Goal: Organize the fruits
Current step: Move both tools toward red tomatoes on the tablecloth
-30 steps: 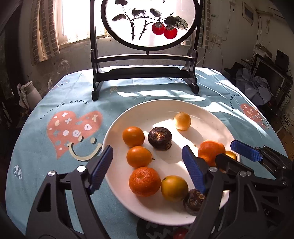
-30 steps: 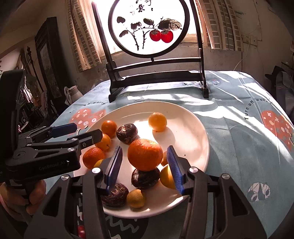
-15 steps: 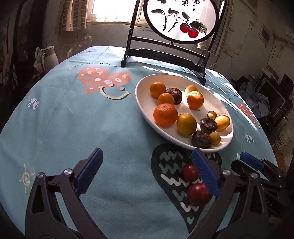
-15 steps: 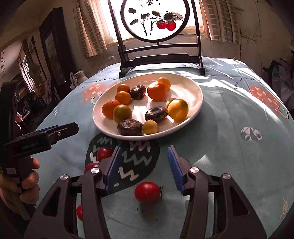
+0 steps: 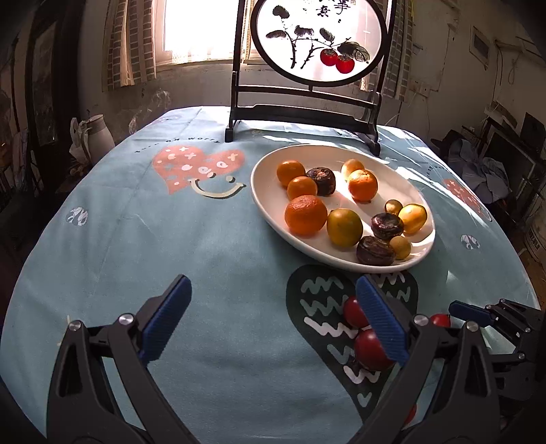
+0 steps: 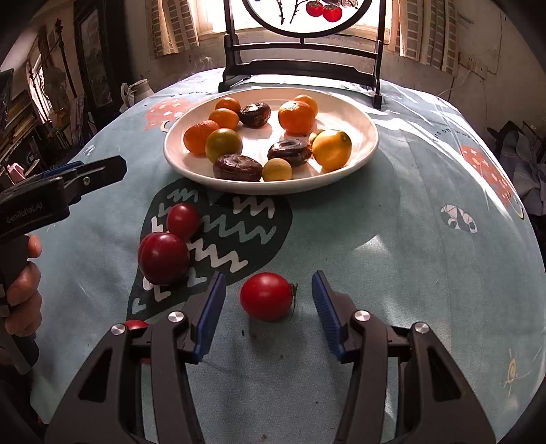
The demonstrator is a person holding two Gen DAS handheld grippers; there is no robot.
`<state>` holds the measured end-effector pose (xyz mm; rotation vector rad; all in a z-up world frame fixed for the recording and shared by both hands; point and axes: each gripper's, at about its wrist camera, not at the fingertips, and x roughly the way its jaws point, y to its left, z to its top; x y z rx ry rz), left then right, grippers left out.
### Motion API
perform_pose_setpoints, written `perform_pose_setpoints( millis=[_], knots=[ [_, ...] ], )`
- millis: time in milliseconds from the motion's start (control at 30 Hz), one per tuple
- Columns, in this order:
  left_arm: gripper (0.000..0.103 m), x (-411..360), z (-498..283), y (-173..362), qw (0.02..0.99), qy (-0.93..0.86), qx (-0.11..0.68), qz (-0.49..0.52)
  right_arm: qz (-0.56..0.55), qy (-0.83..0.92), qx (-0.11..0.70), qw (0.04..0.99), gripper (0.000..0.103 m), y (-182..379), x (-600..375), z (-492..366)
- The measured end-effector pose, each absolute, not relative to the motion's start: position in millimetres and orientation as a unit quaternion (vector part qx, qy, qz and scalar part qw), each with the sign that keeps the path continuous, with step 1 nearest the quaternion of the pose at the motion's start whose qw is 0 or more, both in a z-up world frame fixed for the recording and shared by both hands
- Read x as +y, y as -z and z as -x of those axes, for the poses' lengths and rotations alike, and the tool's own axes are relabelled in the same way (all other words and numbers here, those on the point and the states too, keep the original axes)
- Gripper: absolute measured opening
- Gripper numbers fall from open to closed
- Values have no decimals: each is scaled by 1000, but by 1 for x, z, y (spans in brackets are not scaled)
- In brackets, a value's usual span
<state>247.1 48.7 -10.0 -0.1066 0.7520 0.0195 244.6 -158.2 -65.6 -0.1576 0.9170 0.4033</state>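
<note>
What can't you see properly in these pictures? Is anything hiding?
- Small red fruit, right wrist view: mostly hidden behind the right gripper's left finger, so its kind is unclear.
- Two red fruits, left wrist view: partly covered by the left gripper's right finger.
- Round painted screen, right wrist view: its top is cut off by the picture edge.
- Small yellow fruit on the plate: mostly hidden behind the lemon-yellow fruit.

- Desk (image 6: 392, 239), round, under a pale blue printed cloth (image 5: 211, 246) with heart motifs.
- White plate (image 6: 365, 143) of fruit past centre, on the cloth.
- Dark wooden screen stand (image 5: 303, 114) at the far edge, behind the plate.
- Three red tomatoes loose on the cloth near the plate: two touching (image 6: 163, 258) (image 6: 183, 220) on the dark heart print, one (image 6: 267, 296) apart.
- Fourth red fruit (image 6: 135, 324) mostly hidden.
</note>
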Motion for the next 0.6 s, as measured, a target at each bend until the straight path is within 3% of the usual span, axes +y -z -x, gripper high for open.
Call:
perform_pose_setpoints(
  millis=[267, 600],
  knots=[
    [99, 43, -243, 9, 927, 6, 371, 50, 81, -192, 451, 868, 53, 72, -156, -245],
    [99, 44, -238, 6, 927, 13, 371, 51, 88, -193, 455, 865, 37, 77, -153, -245]
  ],
)
